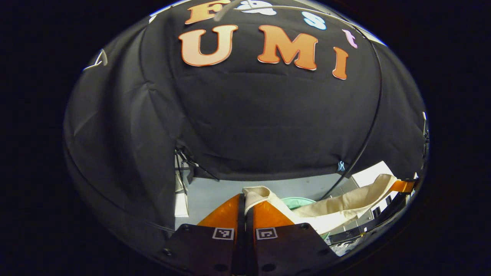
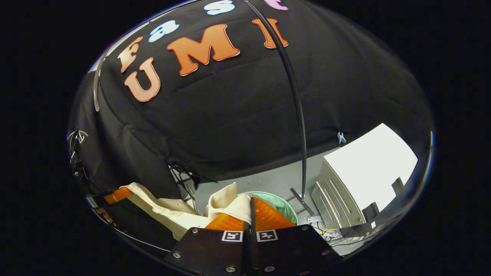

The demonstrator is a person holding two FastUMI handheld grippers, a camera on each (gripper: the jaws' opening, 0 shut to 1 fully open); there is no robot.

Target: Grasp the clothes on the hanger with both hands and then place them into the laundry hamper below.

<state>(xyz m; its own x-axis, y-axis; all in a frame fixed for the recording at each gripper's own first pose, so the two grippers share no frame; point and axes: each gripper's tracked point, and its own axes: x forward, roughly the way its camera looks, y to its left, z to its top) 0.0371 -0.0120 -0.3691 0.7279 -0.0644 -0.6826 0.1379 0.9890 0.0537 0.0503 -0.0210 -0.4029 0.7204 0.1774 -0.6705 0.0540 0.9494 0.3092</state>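
Note:
A cream garment (image 1: pixel 337 209) hangs stretched between the two grippers. In the left gripper view my left gripper (image 1: pixel 245 201) is shut, with one end of the cloth pinched between its orange fingers (image 1: pixel 268 216). The cloth runs right to the other gripper (image 1: pixel 402 186), far off at the edge. In the right gripper view my right gripper (image 2: pixel 251 205) is shut on the other end of the garment (image 2: pixel 226 203), which sags left toward the far left gripper (image 2: pixel 115 196). Below the cloth lies the green laundry hamper (image 2: pixel 285 209), also seen as the hamper (image 1: pixel 297 202) in the left gripper view.
A white cabinet (image 2: pixel 364 176) stands on the grey floor (image 2: pixel 268 180) to the right of the hamper. A dark rack pole (image 2: pixel 299 126) rises in front of the black wall. A light stand (image 1: pixel 182 172) is at the wall's left corner. Cables lie near the cabinet's base.

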